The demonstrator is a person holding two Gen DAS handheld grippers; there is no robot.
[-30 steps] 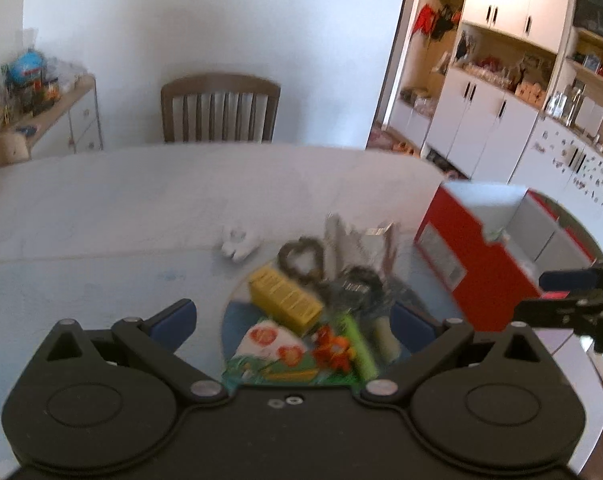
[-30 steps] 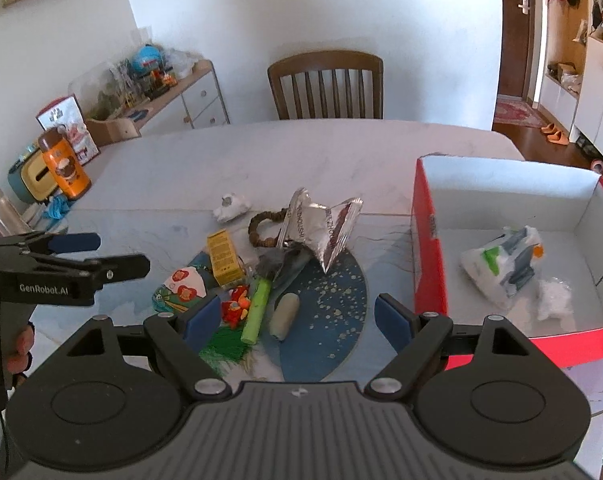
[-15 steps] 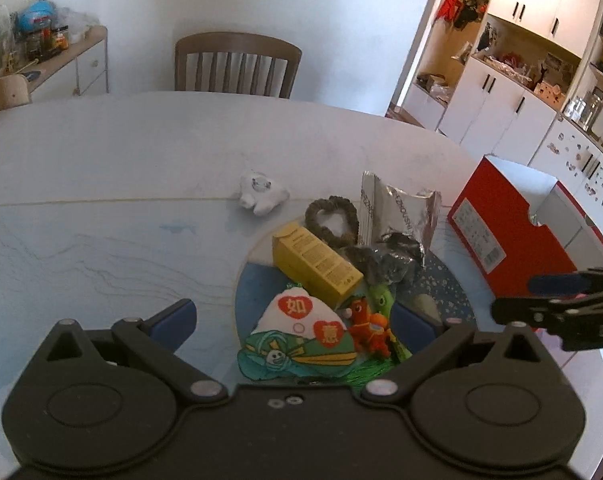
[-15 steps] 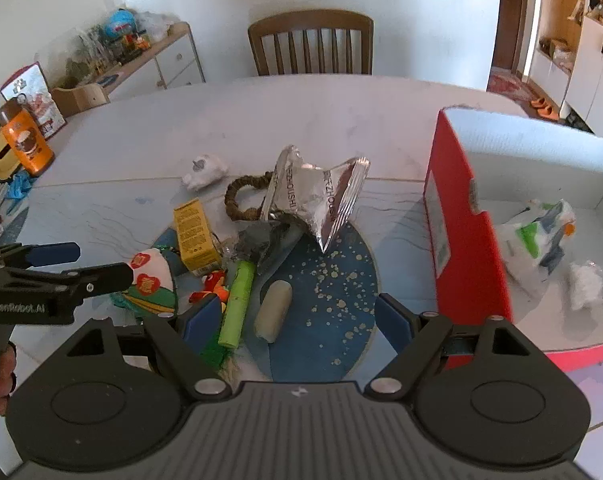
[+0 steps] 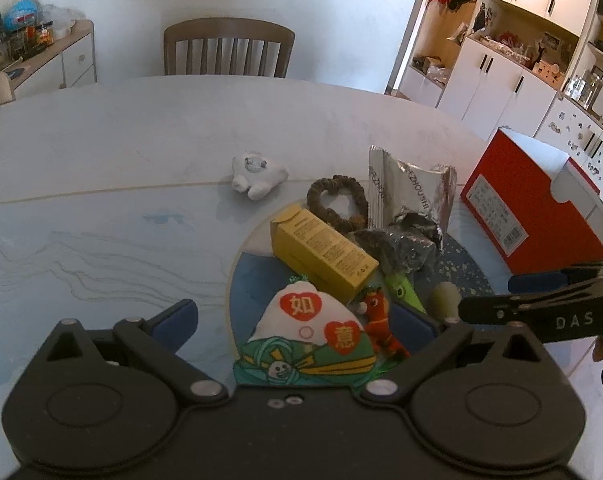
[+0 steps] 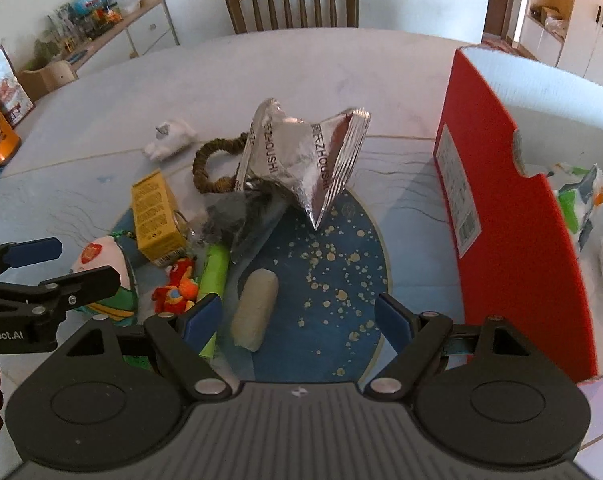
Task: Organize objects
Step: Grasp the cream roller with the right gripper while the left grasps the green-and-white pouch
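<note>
We've pushed both grippers in closer over the blue round mat (image 6: pixel 341 248), left gripper (image 5: pixel 297 312) wide open and empty above the white pouch (image 5: pixel 313 320), right gripper (image 6: pixel 299 312) wide open by the cream roll (image 6: pixel 255 310), red box (image 6: pixel 513 216) unmoved at right.

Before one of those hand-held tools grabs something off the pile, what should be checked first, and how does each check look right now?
1. Left tool open, nothing held: ok.
2. Right tool open, nothing held: ok.
3. White roll lies free between the right tool's fingers: ok.
4. Red box has spare room beside the two things already inside: ok.
5. Silver foil bag free to lift: not ok, it leans on the grey wad.
6. The two tools clear of each other: cannot tell, they are close.
</note>
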